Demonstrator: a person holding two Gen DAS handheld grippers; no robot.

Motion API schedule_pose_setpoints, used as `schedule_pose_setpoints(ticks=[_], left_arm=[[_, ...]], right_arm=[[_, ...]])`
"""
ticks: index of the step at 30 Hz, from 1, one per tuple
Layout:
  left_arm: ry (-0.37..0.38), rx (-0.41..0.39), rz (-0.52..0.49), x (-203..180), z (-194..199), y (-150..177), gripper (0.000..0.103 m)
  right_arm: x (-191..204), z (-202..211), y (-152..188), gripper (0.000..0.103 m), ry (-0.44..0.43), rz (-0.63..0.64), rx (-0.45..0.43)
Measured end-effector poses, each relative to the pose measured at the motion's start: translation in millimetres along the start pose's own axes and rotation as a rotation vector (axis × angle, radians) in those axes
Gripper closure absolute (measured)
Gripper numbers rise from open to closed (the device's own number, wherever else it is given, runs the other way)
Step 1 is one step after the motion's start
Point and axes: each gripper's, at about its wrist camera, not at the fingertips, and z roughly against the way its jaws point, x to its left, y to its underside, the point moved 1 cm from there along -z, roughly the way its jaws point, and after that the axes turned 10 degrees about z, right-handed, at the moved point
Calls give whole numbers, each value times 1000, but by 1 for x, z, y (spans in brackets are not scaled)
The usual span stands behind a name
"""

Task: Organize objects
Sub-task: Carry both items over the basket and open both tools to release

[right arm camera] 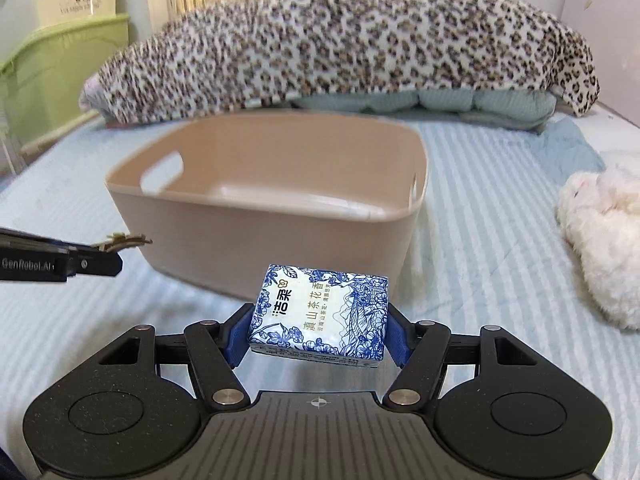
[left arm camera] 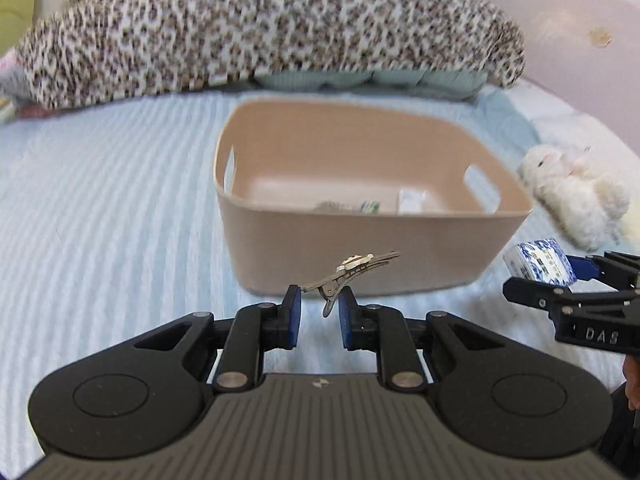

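1. Left claw point(left arm camera: 319, 304): narrowed onto a metal hair clip point(left arm camera: 349, 270), pinched by its lower end between the blue pads point(left arm camera: 294, 312), with the long prongs slanting up and to the right, clear of the bed.
2. Right claw point(right arm camera: 318, 330): clamped on a blue-and-white tissue pack point(right arm camera: 320, 312) printed with flowers and Chinese characters, gripped at both short sides, tilted slightly, raised above the bedsheet point(right arm camera: 480, 272).
3. Beige storage bin point(left arm camera: 372, 200): resting on the striped light-blue bedsheet, directly ahead of both claws, with cut-out handles in its side walls.
4. Inside the bin, seen from the left wrist: a few small items on the floor near the front wall, too blurred to name.
5. White plush toy point(left arm camera: 576, 192): lying on the sheet to the right of the bin, apart from it.
6. Leopard-print blanket point(right arm camera: 340, 40): heaped across the far end of the bed, behind the bin, over a pale green quilt point(right arm camera: 440, 102).
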Motion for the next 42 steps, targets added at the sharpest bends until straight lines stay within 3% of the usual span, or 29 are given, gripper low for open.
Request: schedule_pose_setpoints(ticks=[8, 16, 22, 27, 32, 33, 35, 36, 37, 42], left_arm=[[22, -162, -15, -22, 32, -28, 82], [-5, -193, 6, -42, 1, -60, 82], [-52, -139, 15, -57, -54, -71, 82], [-110, -35, 12, -56, -99, -63, 82], [-119, 17, 0, -50, -117, -55, 81], [-124, 8, 1, -50, -116, -54, 78], [-118, 6, -2, -52, -113, -56, 58], [-117, 3, -2, -53, -109, -56, 36], [-129, -14, -2, -54, -104, -56, 29], [-136, -54, -13, -58, -77, -58, 25]], right_arm=[[-9, 24, -32, 40, -2, -16, -119], [-20, 1, -61, 40, 44, -14, -168], [-31, -39, -69, 40, 90, -22, -137], [-37, -73, -66, 40, 104, -15, -68], [-34, -96, -55, 39, 96, 8, -4], [-33, -98, -52, 39, 88, 7, 6], [-34, -100, -49, 34, 87, 4, -17], [-34, -99, -47, 32, 91, 4, -18], [-35, -96, -46, 30, 94, 6, -25], [-41, -76, -46, 14, 119, 5, -61]])
